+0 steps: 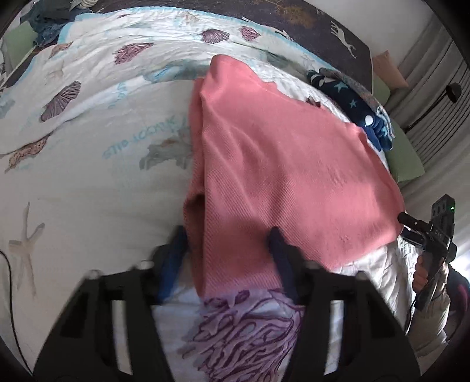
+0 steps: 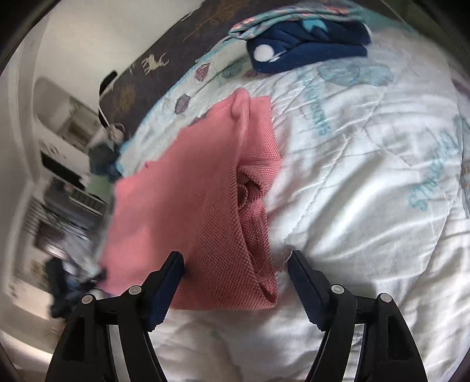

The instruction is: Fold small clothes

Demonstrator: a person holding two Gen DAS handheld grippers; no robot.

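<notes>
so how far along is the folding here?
Done: a navy star-print garment lies folded at the far side of the quilt. In hand: the pink garment, folded partway, sits between the open left gripper and open right gripper, neither clamping it. Left: finishing pink, plus a blue pile at the bed's corner.

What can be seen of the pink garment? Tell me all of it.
The pink garment is a coral-pink woven cloth with a fine textured weave, partly folded, its edge doubled into a thick fold. It lies on the white seashell-print quilt. Both grippers' jaws stand open around its near edges: the left gripper and the right gripper. Whether the pads touch it is unclear.
</notes>
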